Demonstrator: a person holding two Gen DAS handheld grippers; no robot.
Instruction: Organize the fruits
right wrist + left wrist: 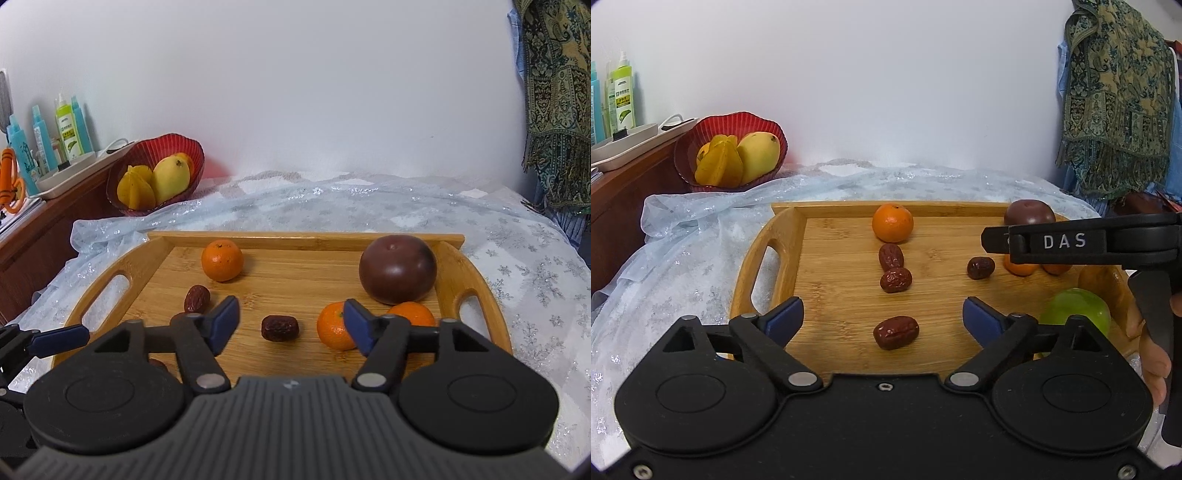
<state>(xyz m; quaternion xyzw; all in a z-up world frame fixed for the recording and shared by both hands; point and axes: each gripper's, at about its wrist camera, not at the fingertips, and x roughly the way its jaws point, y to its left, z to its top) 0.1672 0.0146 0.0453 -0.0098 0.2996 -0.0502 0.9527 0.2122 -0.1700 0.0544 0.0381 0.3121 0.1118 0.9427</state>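
On the wooden tray, a red date lay crosswise just ahead of the left hand-held gripper, its jaws spread and empty. The right hand-held gripper, also spread, had its own dark date.

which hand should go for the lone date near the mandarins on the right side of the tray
Right. The right gripper has its jaws open with that date lying just ahead between them; the left gripper frames another date.

Both grippers: black plastic bodies w/ round disc housings, silver pivot pins, blue pads on fingertips. Left gripper has small centre screw. Right gripper has grey ribbed body, white "DAS" lettering on side.
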